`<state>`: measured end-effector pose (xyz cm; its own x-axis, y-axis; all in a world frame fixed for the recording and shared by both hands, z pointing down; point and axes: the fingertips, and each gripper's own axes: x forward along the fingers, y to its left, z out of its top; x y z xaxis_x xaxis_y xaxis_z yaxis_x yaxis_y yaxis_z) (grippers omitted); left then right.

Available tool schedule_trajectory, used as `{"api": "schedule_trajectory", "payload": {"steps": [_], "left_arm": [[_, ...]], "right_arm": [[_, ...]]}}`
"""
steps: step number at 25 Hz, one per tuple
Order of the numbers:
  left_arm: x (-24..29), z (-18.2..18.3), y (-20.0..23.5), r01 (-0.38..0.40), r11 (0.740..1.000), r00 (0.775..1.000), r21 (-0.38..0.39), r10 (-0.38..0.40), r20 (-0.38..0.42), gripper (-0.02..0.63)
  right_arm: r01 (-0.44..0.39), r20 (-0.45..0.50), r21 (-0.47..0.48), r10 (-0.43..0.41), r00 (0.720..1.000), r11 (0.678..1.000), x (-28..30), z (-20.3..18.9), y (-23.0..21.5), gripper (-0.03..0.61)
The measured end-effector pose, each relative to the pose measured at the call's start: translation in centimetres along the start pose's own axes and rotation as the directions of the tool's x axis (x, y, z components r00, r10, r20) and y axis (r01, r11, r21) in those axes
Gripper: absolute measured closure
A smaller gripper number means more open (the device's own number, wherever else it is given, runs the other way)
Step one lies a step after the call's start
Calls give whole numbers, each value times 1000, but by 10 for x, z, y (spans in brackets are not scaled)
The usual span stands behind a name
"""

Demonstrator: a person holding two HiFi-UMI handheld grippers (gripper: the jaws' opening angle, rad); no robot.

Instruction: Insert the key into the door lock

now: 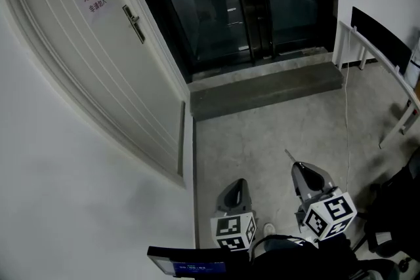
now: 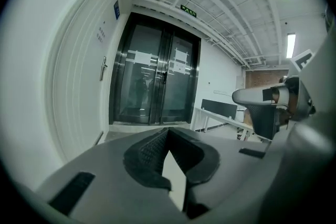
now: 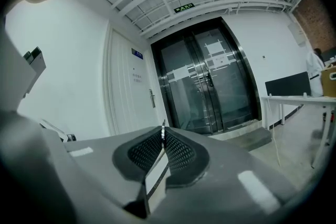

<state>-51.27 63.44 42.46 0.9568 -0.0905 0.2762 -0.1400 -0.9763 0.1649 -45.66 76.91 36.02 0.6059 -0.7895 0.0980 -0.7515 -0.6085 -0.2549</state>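
The key [image 1: 289, 155] shows in the head view only as a thin sliver poking out of the right gripper [image 1: 296, 166], the rest buried between its closed jaws; that gripper's own view catches just its narrow edge. Any keyhole by the door handle [image 1: 134, 23] is too small to make out, and the red sign [image 1: 93, 0] cannot be read. The door [image 1: 79, 62] runs off the upper edge, the white table [image 1: 377, 52] off the right

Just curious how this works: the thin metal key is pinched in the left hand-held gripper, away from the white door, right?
Wrong side: the thin metal key is pinched in the right hand-held gripper, as the right gripper view shows; it is indeed away from the white door.
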Motion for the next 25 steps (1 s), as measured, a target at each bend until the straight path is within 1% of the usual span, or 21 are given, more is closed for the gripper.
{"api": "schedule_trajectory", "payload": {"steps": [3,6,12,15,18,20,25], "left_arm": [[32,13,4,1,1000,1000,13,-1,5,612],[57,21,8,-9,1000,1000,18,9,17,612],[84,20,20,-42,999,999,-26,42,6,613],[98,19,34,-54,998,999,-38,55,2,612],[121,20,56,-58,997,998,-45,58,-5,613],[142,25,69,-44,998,999,-46,44,0,612],[206,57,99,-12,1000,999,-18,13,35,613]], "right_arm": [[18,18,-10,-17,1000,1000,21,10,-21,566],[29,15,-26,-28,999,999,38,16,-37,566],[29,-30,-9,-29,999,1000,64,6,-57,566],[19,-36,-6,-19,999,1000,84,5,-60,566],[15,-35,-17,-16,999,1000,115,5,-59,566],[19,-33,-23,-20,999,1000,139,5,-61,566],[36,-8,-32,-36,999,999,207,16,-76,566]]}}
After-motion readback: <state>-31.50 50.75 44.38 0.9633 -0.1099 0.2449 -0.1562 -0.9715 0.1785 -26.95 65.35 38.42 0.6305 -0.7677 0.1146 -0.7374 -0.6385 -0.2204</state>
